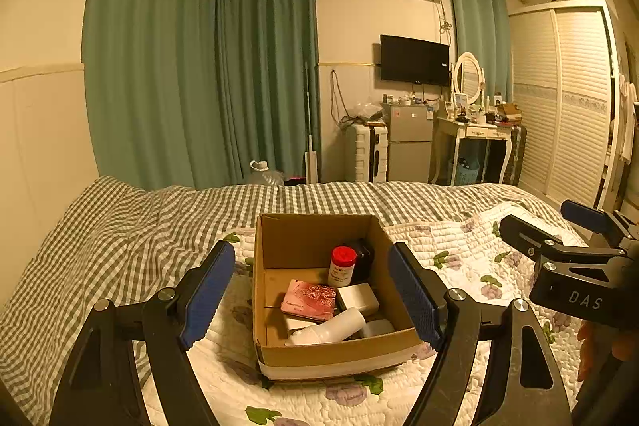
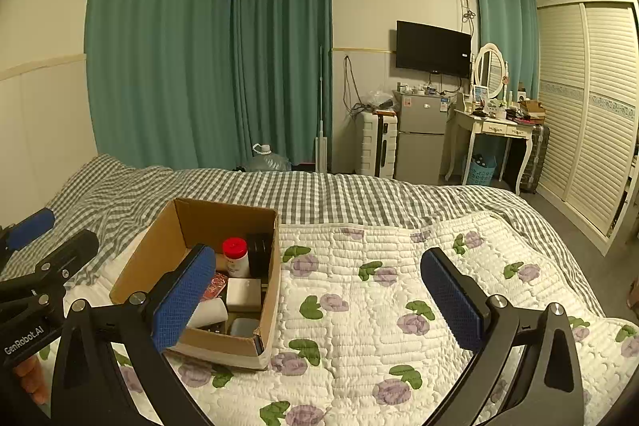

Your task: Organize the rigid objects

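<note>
Cardboard box on a bed, seen from two hand-held grippers. The left hand-held gripper is spread wide with nothing between its blue pads; the box sits straight ahead of it, framed between the two fingers and not touched by either. The right hand-held gripper is likewise wide open and empty; the box lies ahead and to its left, partly hidden behind its left pad, while only the floral quilt lies between its fingers. Each hand-held gripper appears at the edge of the other's view, the two well apart.

Contents of the box (viewed from the left hand-held gripper): a red-capped white bottle standing upright toward the far wall, with a dark object just behind it; a pink patterned flat case lying nearer, just left of a white rectangular block; a white tube lying on its side toward the near wall; a pale container at the near right corner, its form hard to make out.

The box rests on the floral quilt, which covers the near part of the bed; a grey checked sheet lies beyond the box. Green curtains hang at the far side of the room.
</note>
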`<state>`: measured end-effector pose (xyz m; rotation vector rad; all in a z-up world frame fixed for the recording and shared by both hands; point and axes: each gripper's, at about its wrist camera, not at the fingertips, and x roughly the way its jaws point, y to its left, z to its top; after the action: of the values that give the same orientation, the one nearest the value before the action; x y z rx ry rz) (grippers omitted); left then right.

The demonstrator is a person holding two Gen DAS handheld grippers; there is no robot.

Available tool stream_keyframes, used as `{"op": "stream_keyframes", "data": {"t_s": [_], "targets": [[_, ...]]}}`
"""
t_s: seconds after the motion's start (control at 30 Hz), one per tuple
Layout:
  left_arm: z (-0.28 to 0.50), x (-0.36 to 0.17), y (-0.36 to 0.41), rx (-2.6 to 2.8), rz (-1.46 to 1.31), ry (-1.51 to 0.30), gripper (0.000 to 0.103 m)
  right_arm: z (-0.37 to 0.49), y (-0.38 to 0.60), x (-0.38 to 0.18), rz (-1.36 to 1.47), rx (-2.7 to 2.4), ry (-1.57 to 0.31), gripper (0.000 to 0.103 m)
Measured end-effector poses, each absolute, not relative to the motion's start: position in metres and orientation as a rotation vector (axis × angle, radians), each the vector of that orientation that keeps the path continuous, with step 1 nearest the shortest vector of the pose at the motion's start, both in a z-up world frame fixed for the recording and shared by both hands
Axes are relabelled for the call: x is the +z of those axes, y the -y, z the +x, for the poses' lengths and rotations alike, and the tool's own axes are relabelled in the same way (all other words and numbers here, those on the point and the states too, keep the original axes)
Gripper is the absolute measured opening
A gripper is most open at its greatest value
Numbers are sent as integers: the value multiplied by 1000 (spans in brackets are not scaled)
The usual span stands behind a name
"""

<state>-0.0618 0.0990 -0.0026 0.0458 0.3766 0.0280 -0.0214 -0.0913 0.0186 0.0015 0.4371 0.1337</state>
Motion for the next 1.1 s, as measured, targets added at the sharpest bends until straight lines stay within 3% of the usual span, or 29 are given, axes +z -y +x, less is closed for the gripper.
{"op": "stream_keyframes", "data": {"t_s": [1.1], "targets": [[-63, -4, -98, 22, 41, -381, 82, -22, 84, 11, 1, 135, -452, 103]]}}
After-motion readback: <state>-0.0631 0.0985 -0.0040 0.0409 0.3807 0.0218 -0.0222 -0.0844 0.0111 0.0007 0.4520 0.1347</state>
